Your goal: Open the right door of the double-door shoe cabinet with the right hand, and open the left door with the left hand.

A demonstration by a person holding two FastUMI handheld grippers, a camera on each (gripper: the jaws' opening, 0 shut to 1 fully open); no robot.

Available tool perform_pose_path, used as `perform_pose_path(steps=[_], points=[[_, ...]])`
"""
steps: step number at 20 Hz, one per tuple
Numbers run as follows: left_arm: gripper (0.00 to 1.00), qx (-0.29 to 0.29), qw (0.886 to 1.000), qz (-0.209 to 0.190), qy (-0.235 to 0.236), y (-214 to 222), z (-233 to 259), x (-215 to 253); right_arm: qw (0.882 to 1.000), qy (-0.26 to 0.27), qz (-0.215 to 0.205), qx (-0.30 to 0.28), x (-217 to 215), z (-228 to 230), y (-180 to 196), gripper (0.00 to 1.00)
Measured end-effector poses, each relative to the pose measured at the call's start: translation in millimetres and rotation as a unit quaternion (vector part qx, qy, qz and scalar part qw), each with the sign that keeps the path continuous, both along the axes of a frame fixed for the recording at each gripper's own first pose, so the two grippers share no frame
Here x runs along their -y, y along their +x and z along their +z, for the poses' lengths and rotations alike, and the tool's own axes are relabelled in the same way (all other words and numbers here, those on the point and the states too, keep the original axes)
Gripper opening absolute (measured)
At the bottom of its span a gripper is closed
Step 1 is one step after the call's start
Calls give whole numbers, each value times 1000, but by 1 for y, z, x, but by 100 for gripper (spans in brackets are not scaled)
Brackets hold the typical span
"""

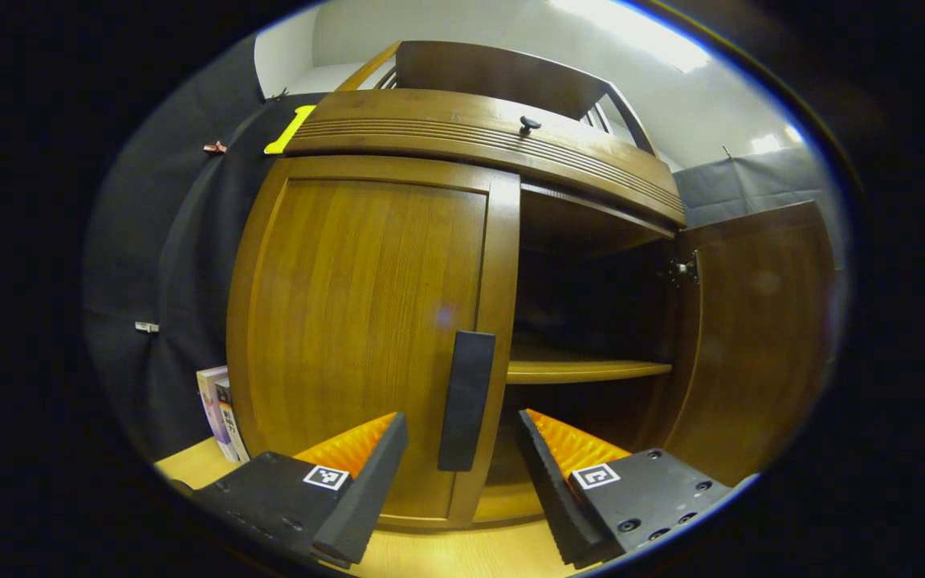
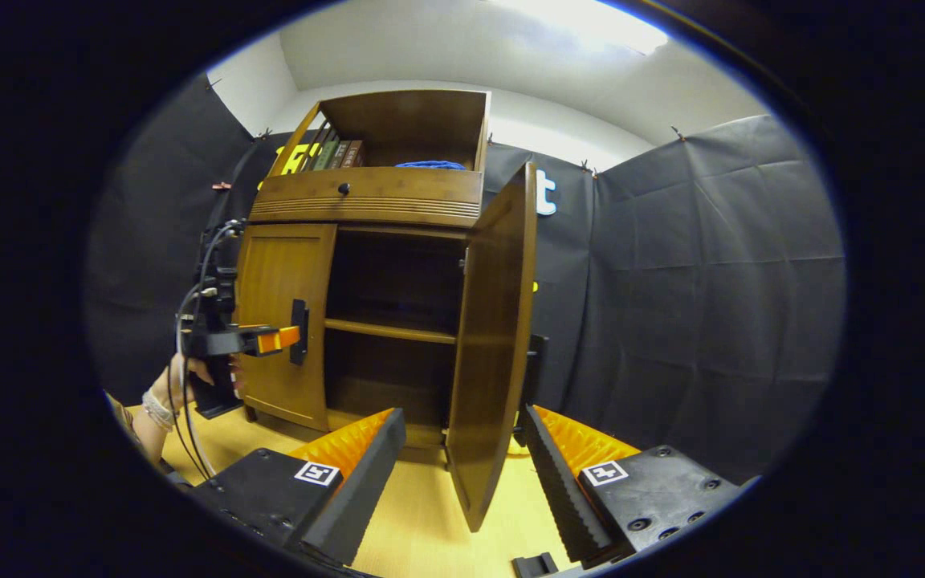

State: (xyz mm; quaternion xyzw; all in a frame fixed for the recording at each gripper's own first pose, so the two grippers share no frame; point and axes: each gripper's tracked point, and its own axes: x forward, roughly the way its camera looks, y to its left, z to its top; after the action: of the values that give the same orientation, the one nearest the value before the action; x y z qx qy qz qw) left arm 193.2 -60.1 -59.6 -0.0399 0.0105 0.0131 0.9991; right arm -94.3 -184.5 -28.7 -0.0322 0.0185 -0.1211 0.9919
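The wooden shoe cabinet (image 1: 398,128) stands close ahead in the left gripper view. Its left door (image 1: 358,321) is closed, with a dark vertical handle (image 1: 466,400) at its inner edge. My left gripper (image 1: 462,421) is open, its fingers on either side of that handle and just short of it. The right door (image 1: 759,337) is swung wide open, baring a shelf (image 1: 583,369). In the right gripper view the right door (image 2: 495,345) stands edge-on, its handle (image 2: 536,369) behind it. My right gripper (image 2: 462,416) is open, near the door's lower edge. A hand holds the left gripper (image 2: 290,337) at the left door's handle (image 2: 299,331).
Books (image 2: 334,154) and a blue item (image 2: 430,165) sit in the open top compartment above a drawer knob (image 2: 343,189). Boxes (image 1: 218,409) lean beside the cabinet's left side. The floor (image 2: 430,514) is light wood, with a small dark object (image 2: 535,564) on it.
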Motion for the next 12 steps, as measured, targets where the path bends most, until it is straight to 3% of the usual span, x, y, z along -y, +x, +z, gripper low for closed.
perform_pose_path(steps=[5,8,12], points=[[89,-25,999,3,29,28,-22,2,999,2,43,-10,-17,-20,18,92],[84,-32,999,13,36,35,-27,-3,998,9,65,-20,-25,-30,27,94],[49,-38,998,-8,47,42,-30,5,997,25,74,-17,-24,-37,32,94]])
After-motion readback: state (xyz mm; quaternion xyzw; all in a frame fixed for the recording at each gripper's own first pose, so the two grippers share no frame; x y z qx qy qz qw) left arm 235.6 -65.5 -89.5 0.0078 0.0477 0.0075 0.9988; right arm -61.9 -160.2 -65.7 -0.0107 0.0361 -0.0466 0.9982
